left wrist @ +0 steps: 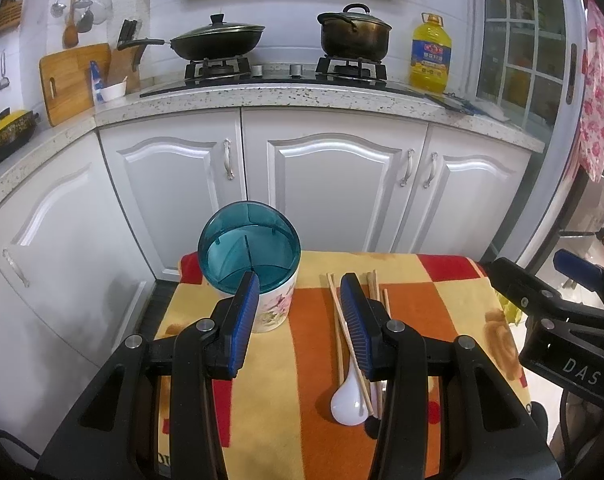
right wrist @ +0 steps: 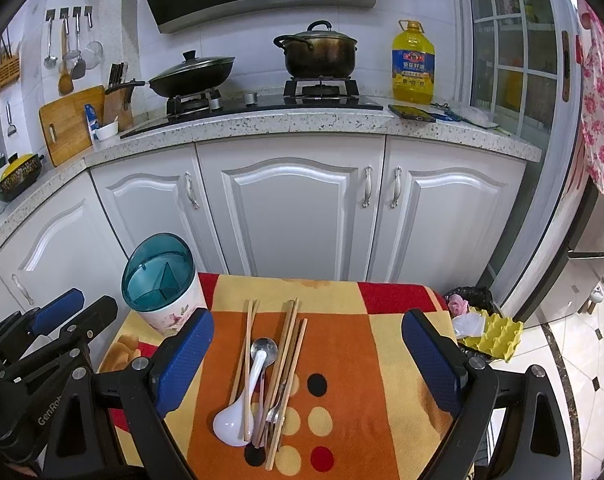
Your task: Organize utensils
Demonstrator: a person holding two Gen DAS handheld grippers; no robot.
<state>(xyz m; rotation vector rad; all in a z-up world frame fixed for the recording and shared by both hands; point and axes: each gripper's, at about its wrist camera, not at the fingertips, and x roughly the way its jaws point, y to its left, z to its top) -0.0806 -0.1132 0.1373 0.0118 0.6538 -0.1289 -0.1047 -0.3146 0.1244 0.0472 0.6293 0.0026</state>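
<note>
Both tongs are open and hold nothing: the left gripper and the right gripper hang over a small table with a bright checked cloth. At its back left corner stands a flowery utensil holder with a blue top. Beside it, wooden chopsticks, a white spoon, a metal spoon and a fork lie in 1 pile.

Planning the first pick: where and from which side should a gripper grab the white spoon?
Grip the white spoon mid-handle, probably from above, jaws across it. The handle runs away from the camera, its end resting on the metal spoon; chopsticks crowd both sides; the bowl looks too wide.
</note>
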